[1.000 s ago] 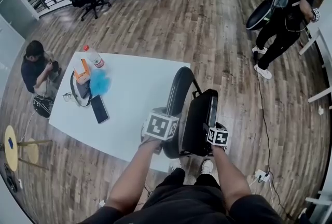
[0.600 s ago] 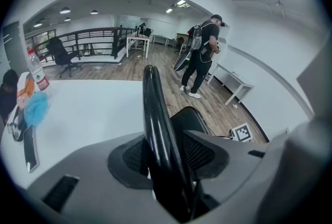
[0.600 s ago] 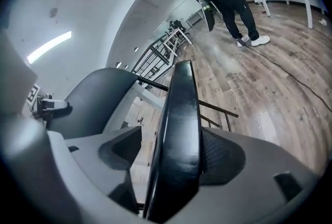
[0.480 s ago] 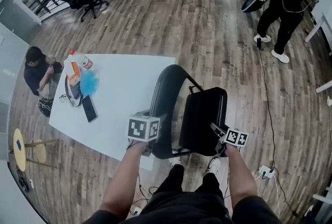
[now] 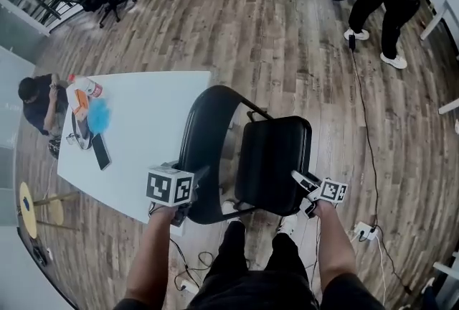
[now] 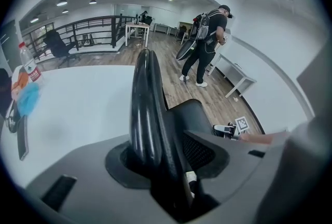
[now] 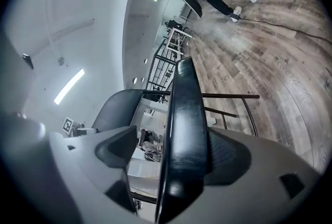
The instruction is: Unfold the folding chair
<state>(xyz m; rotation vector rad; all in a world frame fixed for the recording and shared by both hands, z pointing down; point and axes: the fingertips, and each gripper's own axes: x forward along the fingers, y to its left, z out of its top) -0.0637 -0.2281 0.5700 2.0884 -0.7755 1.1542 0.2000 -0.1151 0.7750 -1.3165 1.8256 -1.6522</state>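
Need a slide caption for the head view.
Left gripper clamps the chair backrest; right gripper, jaws just opened wider, straddles the seat edge.

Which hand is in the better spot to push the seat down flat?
Probably right. The right tongs, which have just been opening, straddle the seat's front edge. The left tongs are clamped on the backrest, steadying it.

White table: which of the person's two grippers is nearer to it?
Left. The left gripper, shut on the backrest, is by the near edge of the white table. The right gripper, whose jaws have just been opening around the seat, is on that seat's far side.
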